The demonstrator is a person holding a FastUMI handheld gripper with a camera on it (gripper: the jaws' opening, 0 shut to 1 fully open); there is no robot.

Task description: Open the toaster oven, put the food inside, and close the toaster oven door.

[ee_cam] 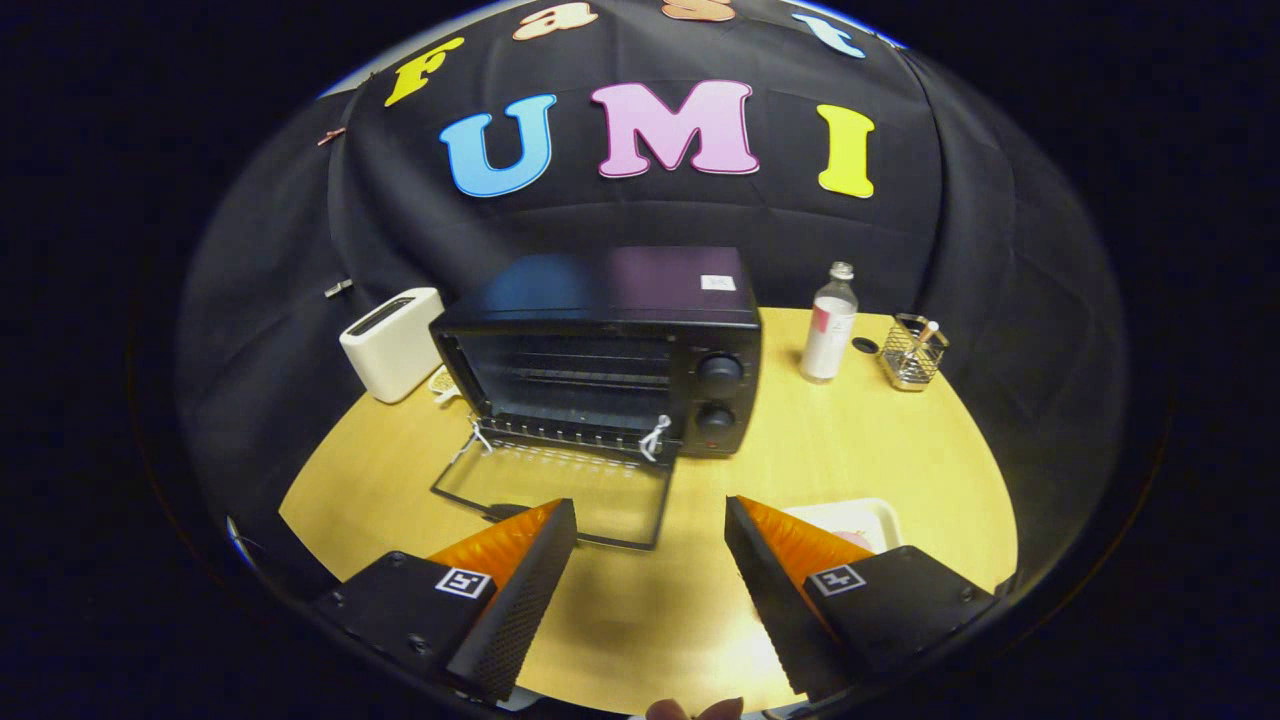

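Note:
A black toaster oven (pixel 610 345) stands on the round wooden table (pixel 850 450), beyond my fingers. Its glass door (pixel 560 490) is folded down flat onto the table, and the inside with its wire rack shows. The door's front edge reaches the tip of my left finger (pixel 530 560). My gripper (pixel 650 525) is open, with bare table between the fingers. A white tray (pixel 850 520) holding something pink lies just behind my right finger (pixel 780 560), mostly hidden by it.
A white toaster (pixel 392 343) stands left of the oven. Right of the oven are a clear bottle (pixel 830 325), a small dark cap (pixel 865 345) and a wire basket (pixel 912 352). A person's fingertips (pixel 695 710) show below the gripper.

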